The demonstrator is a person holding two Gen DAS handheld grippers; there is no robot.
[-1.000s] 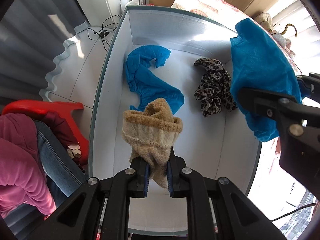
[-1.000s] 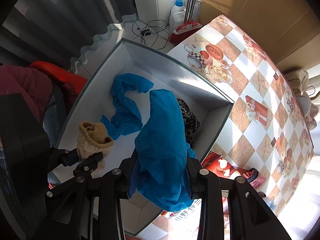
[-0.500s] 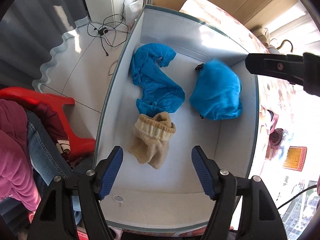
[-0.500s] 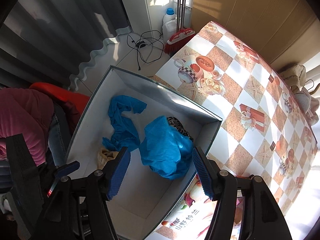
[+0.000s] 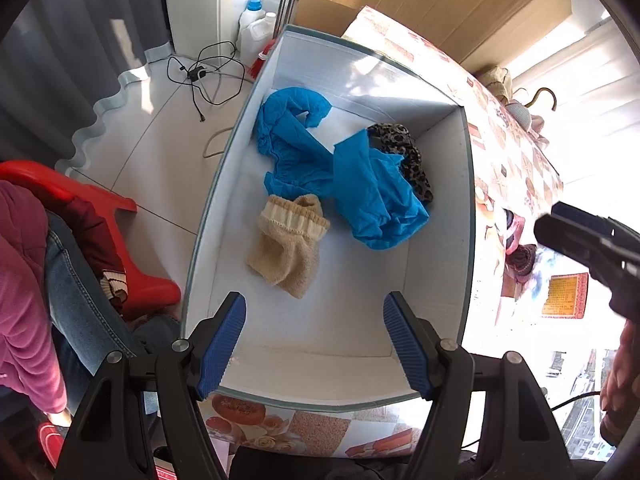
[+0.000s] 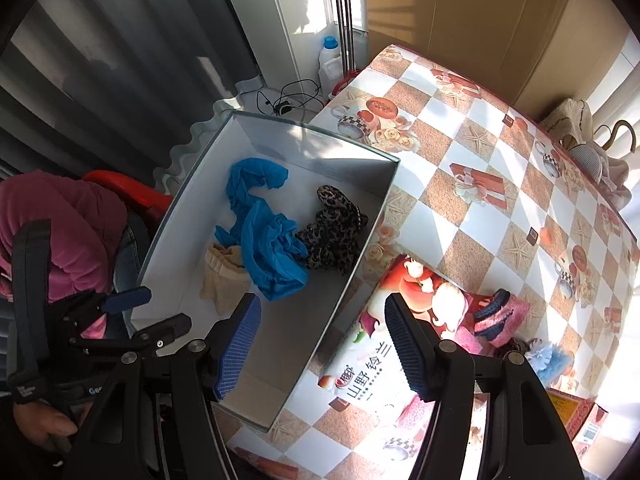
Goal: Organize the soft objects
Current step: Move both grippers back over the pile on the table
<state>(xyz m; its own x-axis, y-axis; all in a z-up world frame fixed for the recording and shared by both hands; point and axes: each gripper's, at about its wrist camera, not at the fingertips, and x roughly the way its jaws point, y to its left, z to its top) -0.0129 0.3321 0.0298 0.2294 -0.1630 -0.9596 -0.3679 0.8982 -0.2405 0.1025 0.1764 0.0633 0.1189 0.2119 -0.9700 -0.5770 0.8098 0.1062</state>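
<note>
Lying crumpled in the white box (image 5: 436,216), beige sock (image 5: 286,246) and blue cloth (image 5: 376,200); both grippers' jaws gape empty.

Hard sunlight from my right blows out the window side; box (image 5: 436,272) floor bright, curtain (image 6: 100,60) dim. Fisheye bends edges.

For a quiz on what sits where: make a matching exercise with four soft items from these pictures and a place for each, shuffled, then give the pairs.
Items
1. beige sock
2. leopard-print cloth
3. crumpled blue cloth
4. pink sock

Places
A. on the tablecloth, outside the box
B. in the box, by its far right corner
C. in the box, nearest the left gripper
D. in the box, partly covering the leopard print

Pairs: 1-C, 2-B, 3-D, 4-A
</note>
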